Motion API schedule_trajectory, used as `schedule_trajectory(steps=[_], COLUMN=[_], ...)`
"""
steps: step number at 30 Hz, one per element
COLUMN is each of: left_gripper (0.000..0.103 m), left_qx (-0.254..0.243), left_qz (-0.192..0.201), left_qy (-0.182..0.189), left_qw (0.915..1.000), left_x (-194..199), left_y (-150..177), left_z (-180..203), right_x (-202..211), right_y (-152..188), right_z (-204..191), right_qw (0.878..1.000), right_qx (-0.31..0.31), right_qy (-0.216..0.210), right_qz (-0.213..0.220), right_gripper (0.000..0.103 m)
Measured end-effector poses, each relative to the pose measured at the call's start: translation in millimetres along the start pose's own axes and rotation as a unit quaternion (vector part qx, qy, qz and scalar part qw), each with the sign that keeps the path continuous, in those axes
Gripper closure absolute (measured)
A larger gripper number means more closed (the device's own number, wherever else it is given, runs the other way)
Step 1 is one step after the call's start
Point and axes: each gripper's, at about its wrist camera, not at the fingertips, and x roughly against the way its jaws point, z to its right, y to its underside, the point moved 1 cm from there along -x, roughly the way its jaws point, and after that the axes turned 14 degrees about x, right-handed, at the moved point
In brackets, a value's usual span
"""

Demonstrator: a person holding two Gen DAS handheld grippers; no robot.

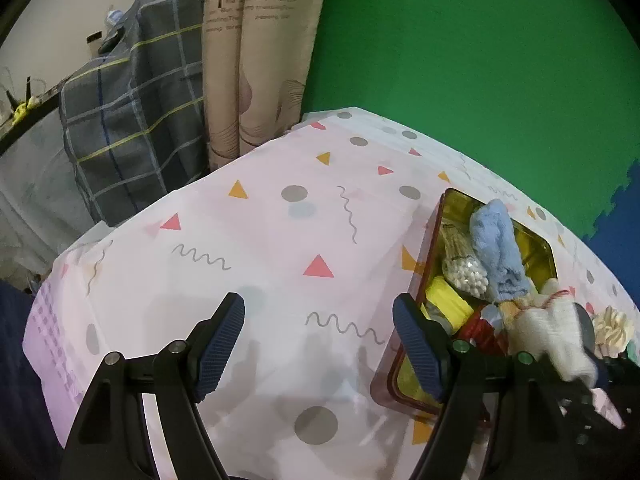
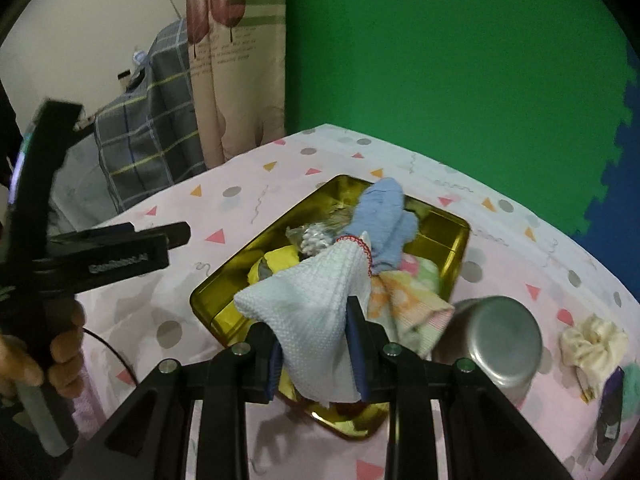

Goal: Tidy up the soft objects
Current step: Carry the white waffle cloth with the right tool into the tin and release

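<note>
A gold tin box (image 2: 216, 284) sits on the patterned tablecloth and holds a blue cloth (image 2: 382, 216), cotton swabs (image 2: 316, 238), a yellow cloth (image 2: 280, 264) and a floral cloth (image 2: 404, 296). My right gripper (image 2: 316, 356) is shut on a white knitted cloth (image 2: 316, 304) and holds it over the box's near end. My left gripper (image 1: 318, 344) is open and empty over the bare tablecloth, left of the box (image 1: 430, 248). The white cloth also shows in the left wrist view (image 1: 548, 332).
A steel cup (image 2: 496, 340) lies right of the box. A cream scrunchie (image 2: 592, 344) and a teal item (image 2: 632, 380) lie at the far right. A green wall stands behind the table (image 1: 240, 240). A plaid cloth (image 1: 132, 120) hangs at the left.
</note>
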Motion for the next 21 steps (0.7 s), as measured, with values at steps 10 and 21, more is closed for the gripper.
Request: schedule_trajectory(steps=[10, 21], left_gripper=[0.029, 0.029], left_qx=[-0.003, -0.016], left_qz=[-0.003, 0.003], left_qy=[0.003, 0.002], left_qw=[1.0000, 0.9999], left_x=[-1, -1], left_y=[1, 4], left_z=[1, 7], right_x=[-43, -22], right_y=[-1, 6], right_z=[-7, 5], right_qw=[0.999, 0.999], right_qx=[0.010, -0.018], right_qy=[0.008, -0.009], right_qz=[-0.034, -0.027], right_gripper=[0.073, 0.048])
